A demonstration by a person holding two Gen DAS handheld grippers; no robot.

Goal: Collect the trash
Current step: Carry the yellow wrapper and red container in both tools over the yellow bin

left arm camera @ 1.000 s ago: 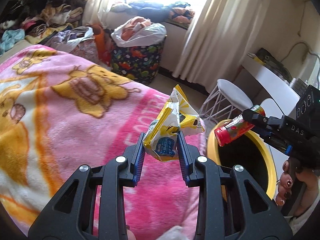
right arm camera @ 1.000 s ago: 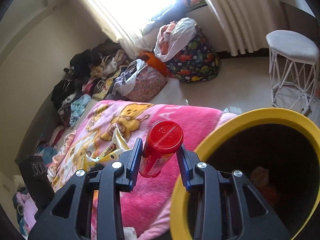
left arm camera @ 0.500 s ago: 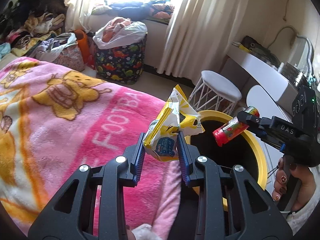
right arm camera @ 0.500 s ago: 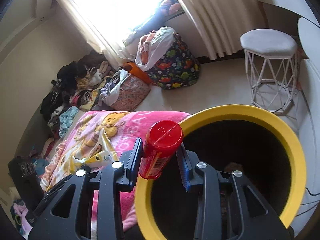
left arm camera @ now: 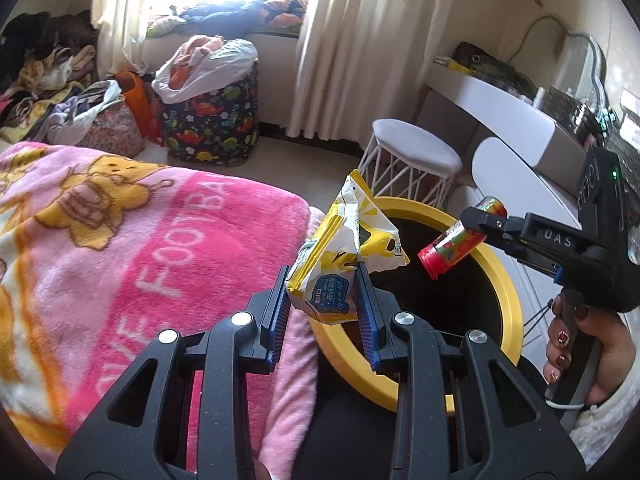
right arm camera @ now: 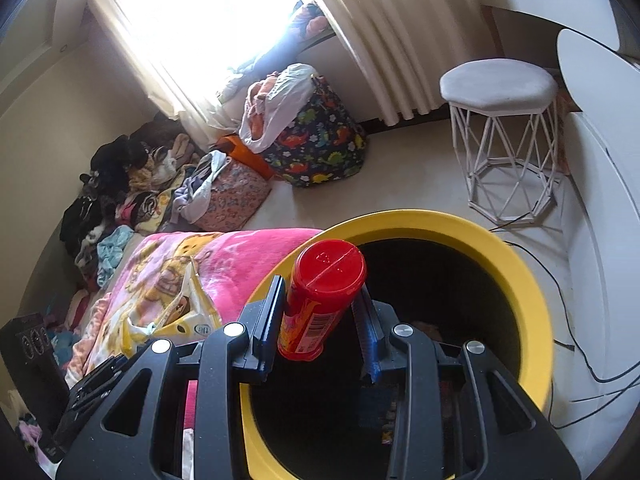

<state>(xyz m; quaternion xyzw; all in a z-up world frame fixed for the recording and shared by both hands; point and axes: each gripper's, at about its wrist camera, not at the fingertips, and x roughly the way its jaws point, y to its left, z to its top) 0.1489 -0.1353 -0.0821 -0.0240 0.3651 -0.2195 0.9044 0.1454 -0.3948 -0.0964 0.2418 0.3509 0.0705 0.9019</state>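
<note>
both grippers have swung away from the bed and toward the bin (left arm camera: 508,304) over the last second: the pink blanket (left arm camera: 140,248) that filled the left view has slid off to the side, and the yellow rim now sits right under both tools. the left gripper (left arm camera: 323,300) is closed down on a crumpled yellow snack bag (left arm camera: 340,256), squeezed between its blue pads, and the bag now hangs just over the near edge of the rim rather than over the blanket. the right gripper (right arm camera: 318,312) is clamped on a red-capped tube (right arm camera: 320,292), which has moved from above the blanket to above the dark opening of the bin (something small already lies at the bottom, too dim to name). judging from this, both pieces of trash are carried and nearly in place; the tube looks ready to drop, while the bag probably needs to go a little further over the opening first.
</note>
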